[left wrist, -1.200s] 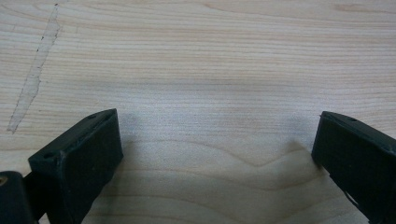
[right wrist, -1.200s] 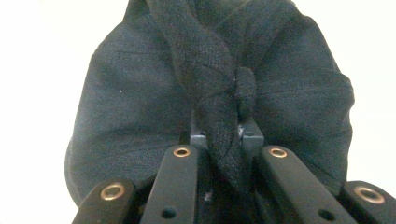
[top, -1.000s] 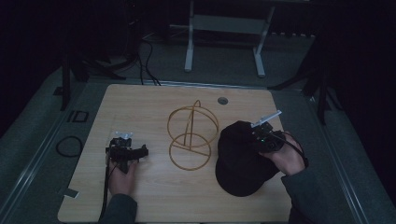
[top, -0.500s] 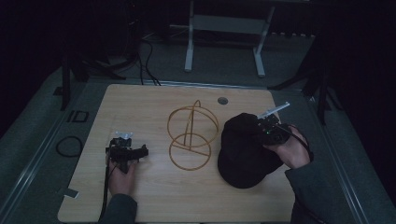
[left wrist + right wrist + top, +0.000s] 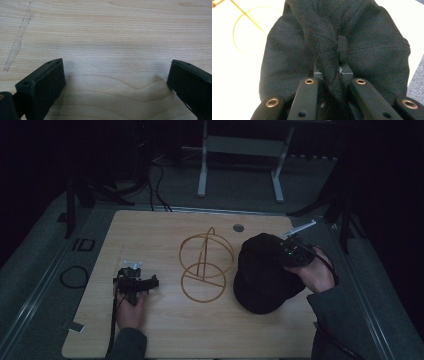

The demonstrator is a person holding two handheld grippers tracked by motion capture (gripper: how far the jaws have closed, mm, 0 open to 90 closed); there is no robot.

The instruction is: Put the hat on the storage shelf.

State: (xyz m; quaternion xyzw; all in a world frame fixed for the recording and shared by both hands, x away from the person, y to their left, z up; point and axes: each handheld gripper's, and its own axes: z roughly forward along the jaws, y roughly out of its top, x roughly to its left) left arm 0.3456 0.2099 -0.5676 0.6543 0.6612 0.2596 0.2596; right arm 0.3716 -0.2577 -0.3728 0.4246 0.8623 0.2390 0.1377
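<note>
Dark floor surrounds a pale wooden table, with a white metal frame standing beyond its far edge and black cables trailing on the floor at the left. On the right half of the table sits a black cap, the largest thing there, its lower edge resting on the wood while its upper part is gathered up toward the right gripper. In the right gripper view the jaws are pressed together on a bunched fold of the cap's fabric, with the rest of the cap spreading out beyond and below them. Just left of the cap stands a yellow wire stand, made of a flat ring on the wood and an upright ring above it; the two are close but I cannot tell whether they touch. Well apart, on the left side of the table, the left gripper rests low over bare wood in the person's left hand. Its jaws are spread wide, with nothing between them but wood grain and a pale scuff mark. Near the far edge lies a small round grommet.
</note>
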